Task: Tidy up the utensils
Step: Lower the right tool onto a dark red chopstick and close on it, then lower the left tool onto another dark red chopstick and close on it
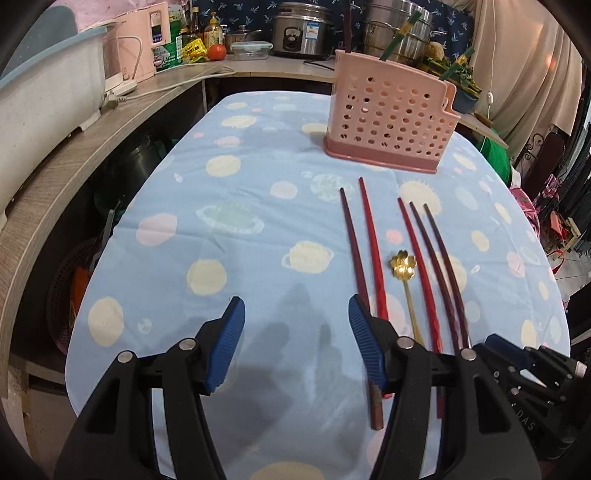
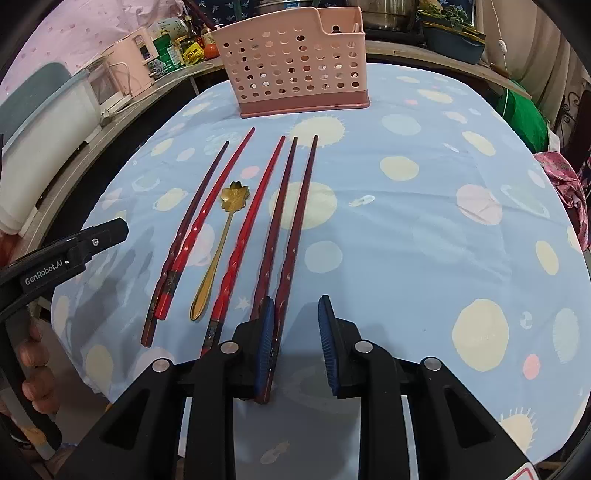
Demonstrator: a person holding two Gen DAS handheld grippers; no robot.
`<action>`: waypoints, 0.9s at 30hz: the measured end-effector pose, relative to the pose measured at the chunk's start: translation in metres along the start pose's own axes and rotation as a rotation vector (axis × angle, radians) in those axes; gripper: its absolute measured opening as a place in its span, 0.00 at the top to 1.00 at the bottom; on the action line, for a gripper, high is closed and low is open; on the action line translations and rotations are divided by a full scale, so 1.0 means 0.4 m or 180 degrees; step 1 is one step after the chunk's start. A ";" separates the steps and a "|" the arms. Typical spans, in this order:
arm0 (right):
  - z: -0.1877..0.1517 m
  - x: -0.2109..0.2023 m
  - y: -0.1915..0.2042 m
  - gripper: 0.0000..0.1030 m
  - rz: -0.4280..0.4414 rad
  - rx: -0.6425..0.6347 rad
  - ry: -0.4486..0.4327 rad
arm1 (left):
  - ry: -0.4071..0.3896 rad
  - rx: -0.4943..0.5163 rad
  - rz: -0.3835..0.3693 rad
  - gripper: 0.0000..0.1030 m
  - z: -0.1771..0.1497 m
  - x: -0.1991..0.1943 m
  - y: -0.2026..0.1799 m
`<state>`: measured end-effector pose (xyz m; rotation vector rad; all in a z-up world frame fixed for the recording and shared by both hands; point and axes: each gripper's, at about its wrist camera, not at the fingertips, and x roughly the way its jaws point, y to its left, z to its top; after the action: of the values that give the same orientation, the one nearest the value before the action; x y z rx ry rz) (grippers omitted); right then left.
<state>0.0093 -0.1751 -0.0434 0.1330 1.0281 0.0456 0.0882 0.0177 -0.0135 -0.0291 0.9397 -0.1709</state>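
Several red and dark chopsticks [image 2: 243, 229] lie side by side on the blue spotted tablecloth [image 2: 406, 229], with a gold flower-headed spoon [image 2: 218, 251] among them. They also show in the left wrist view: chopsticks [image 1: 373, 254], spoon [image 1: 403, 266]. A pink perforated utensil holder [image 2: 295, 62] stands behind them, also in the left wrist view [image 1: 388, 122]. My left gripper [image 1: 295, 314] is open and empty, left of the chopsticks, above the cloth. My right gripper [image 2: 295, 314] is open, over the near end of the rightmost chopstick [image 2: 295, 236], not closed on it.
A wooden counter [image 1: 74, 155] curves along the left and back with a white appliance, bottles, a tomato, a rice cooker [image 1: 303, 33] and steel pots. A curtain [image 1: 524, 74] hangs at right. The tablecloth [image 1: 221, 221] drops off at its edges.
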 end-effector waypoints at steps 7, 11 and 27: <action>-0.010 0.003 0.010 0.83 -0.0035 -0.0061 0.0028 | 0.0036 0.0021 0.0005 0.46 -0.023 0.007 -0.001; -0.017 0.000 0.005 0.88 -0.0056 -0.0051 0.0020 | 0.0065 0.0049 -0.0022 0.46 -0.032 0.008 -0.006; -0.025 -0.005 -0.017 0.93 0.0014 0.0068 0.0018 | 0.0242 0.0362 -0.0239 0.46 -0.111 -0.011 -0.062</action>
<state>-0.0006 -0.1810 -0.0475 0.1546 1.0342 0.0390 0.0464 -0.0040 -0.0337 0.0476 1.0039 -0.2963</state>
